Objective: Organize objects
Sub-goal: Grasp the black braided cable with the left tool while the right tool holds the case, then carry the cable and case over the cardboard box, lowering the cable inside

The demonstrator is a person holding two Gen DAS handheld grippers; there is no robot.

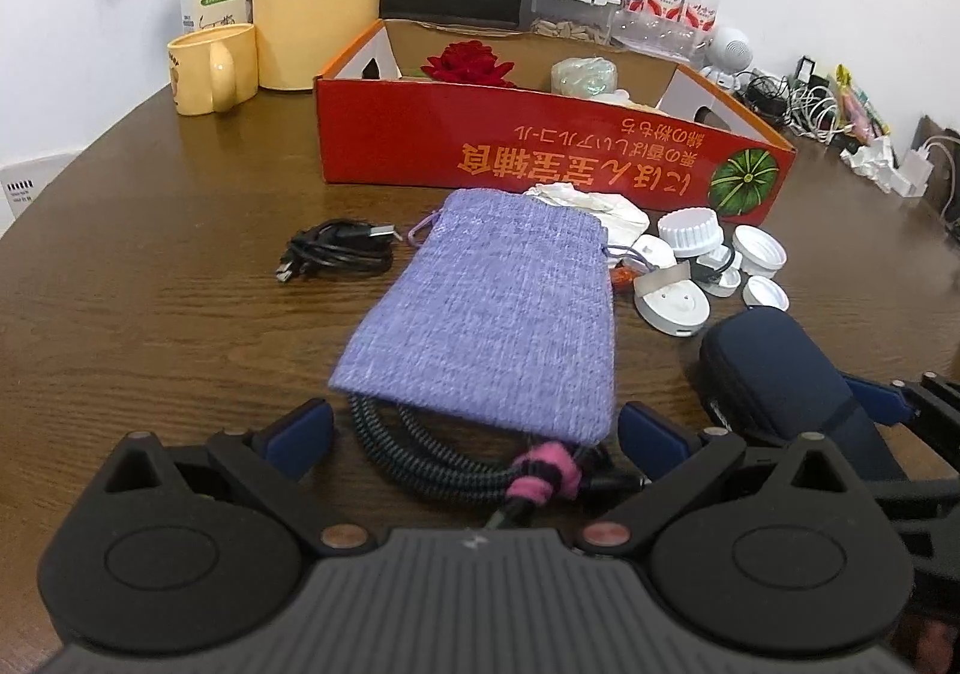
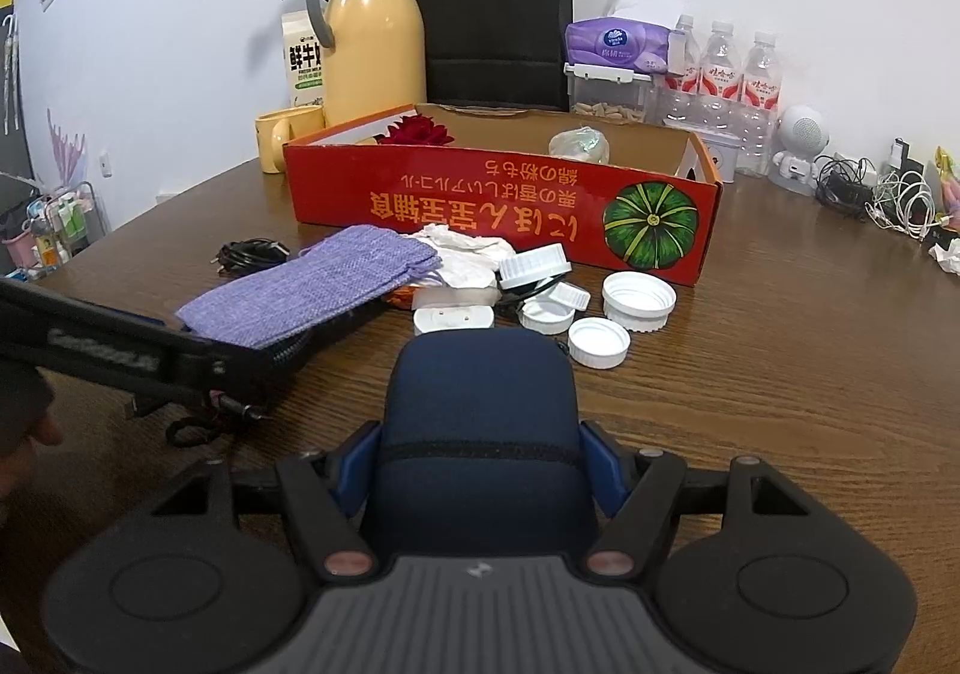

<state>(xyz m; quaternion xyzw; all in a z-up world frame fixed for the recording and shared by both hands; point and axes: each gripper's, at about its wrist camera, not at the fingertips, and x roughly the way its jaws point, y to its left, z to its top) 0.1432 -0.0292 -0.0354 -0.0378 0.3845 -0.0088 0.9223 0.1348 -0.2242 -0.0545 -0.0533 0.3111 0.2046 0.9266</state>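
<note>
Two tongs: right gripper (image 2: pixel 480 470) clamps the stiff navy case (image 2: pixel 480 404) by its sides; left gripper (image 1: pixel 474 428) gapes around the limp braided cable (image 1: pixel 420 458).

The left gripper (image 1: pixel 474 431) sits low with its blue fingers (image 1: pixel 300 428) spread wide apart, nothing pinched between them — the right gripper (image 2: pixel 483 461) beside it has its fingers (image 2: pixel 357 461) clamped against a navy case (image 2: pixel 480 404).
</note>
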